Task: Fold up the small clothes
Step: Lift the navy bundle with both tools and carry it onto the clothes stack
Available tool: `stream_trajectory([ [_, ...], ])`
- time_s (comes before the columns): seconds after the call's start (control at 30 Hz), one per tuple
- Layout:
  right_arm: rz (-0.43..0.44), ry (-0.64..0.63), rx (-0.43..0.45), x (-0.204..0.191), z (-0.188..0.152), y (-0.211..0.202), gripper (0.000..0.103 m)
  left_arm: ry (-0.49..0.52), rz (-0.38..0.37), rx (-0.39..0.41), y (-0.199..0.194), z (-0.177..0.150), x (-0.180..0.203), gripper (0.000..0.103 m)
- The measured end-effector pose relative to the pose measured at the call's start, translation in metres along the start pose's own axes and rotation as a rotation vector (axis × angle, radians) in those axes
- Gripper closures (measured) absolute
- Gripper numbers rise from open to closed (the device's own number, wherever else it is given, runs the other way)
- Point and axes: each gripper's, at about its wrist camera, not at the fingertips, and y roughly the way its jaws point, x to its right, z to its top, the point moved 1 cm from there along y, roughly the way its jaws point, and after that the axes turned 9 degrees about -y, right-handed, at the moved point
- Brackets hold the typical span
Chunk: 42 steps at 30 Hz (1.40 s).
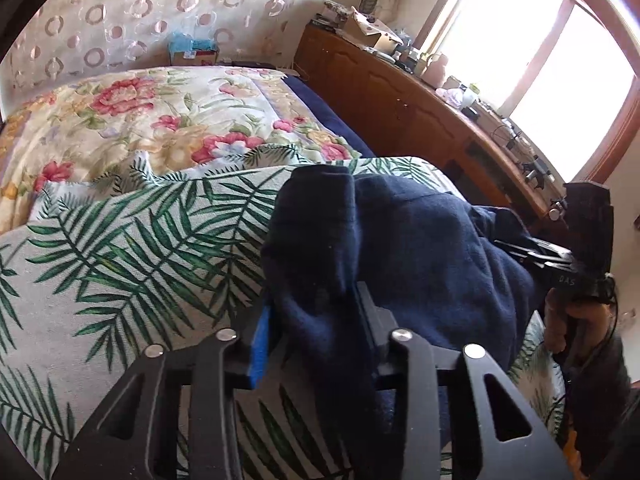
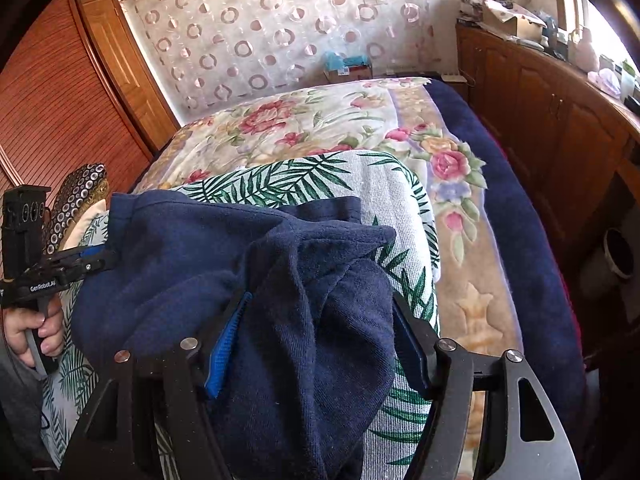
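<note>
I am holding one dark navy knit garment, bunched and rumpled, lying on the palm-leaf cloth over the bed, with my left tongs and right tongs each clamping a fold.

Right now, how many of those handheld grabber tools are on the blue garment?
2: the left gripper holds its left edge, the right gripper its right edge. The navy garment lies on the palm-leaf cloth.
</note>
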Motion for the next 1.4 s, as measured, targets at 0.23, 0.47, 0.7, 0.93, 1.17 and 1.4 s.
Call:
stream_trajectory([
  [0.23, 0.074, -0.041, 0.027, -0.007, -0.002, -0.005, 0.080, 0.016, -0.031, 0.034, -0.015, -0.001, 0.009, 0.093],
  [0.47, 0.029, -0.116, 0.149, -0.033, 0.002, -0.034, 0.083, 0.088, -0.014, 0.165, -0.068, -0.004, 0.034, 0.094],
  [0.7, 0.060, -0.178, 0.215, -0.064, 0.017, -0.045, 0.083, 0.100, 0.018, 0.290, -0.128, -0.004, 0.030, 0.094],
  [0.93, 0.125, -0.264, 0.267, -0.103, 0.043, -0.042, 0.083, 0.063, 0.083, 0.399, -0.191, -0.012, -0.004, 0.094],
  [1.17, 0.204, -0.415, 0.310, -0.167, 0.092, -0.026, 0.083, -0.008, 0.206, 0.535, -0.252, -0.036, -0.054, 0.094],
  [1.4, 0.264, -0.567, 0.312, -0.239, 0.152, 0.021, 0.083, -0.148, 0.308, 0.645, -0.284, -0.071, -0.112, 0.094],
])
